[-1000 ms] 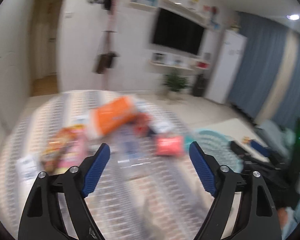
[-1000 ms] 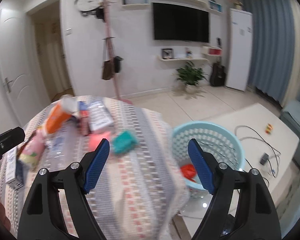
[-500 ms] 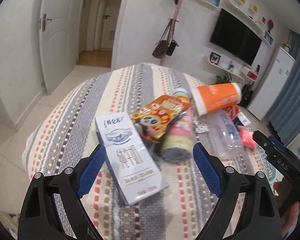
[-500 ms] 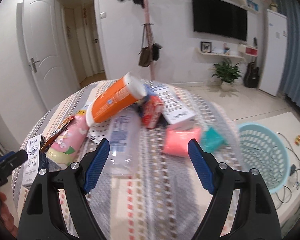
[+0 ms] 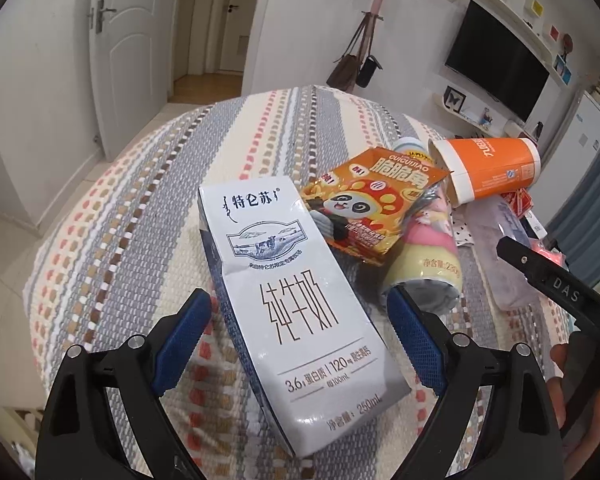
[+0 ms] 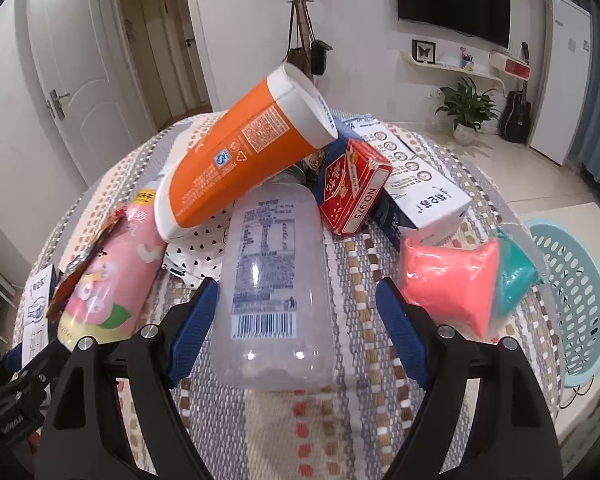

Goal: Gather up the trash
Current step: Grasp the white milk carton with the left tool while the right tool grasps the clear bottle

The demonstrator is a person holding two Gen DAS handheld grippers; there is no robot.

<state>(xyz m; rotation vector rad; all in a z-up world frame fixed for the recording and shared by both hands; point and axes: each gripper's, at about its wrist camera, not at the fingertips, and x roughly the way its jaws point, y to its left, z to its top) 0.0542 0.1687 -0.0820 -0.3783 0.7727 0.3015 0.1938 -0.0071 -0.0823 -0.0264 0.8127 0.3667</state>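
Trash lies piled on a round table with a striped cloth [image 5: 140,200]. My left gripper [image 5: 296,300] is open and straddles a white milk carton [image 5: 292,264] lying flat, with its pads clear of the sides. Beyond the carton are an orange panda snack bag [image 5: 364,208], a pink and yellow bottle [image 5: 428,256] and an orange cup [image 5: 488,168]. My right gripper [image 6: 296,286] is open around a clear plastic bottle [image 6: 276,280], and its right pad stands apart from the bottle. The orange cup [image 6: 244,160] leans on the pile above the bottle.
A red box [image 6: 356,188], a white and blue carton [image 6: 416,176], a pink pack [image 6: 448,280] and a teal pack [image 6: 512,280] lie right of the bottle. A light blue basket [image 6: 572,280] stands on the floor to the right. A white door and a wall stand behind.
Both grippers have swung down from facing the room towards the table. The left one has closed in on the milk carton, and the right one has moved from the basket side to the clear bottle.
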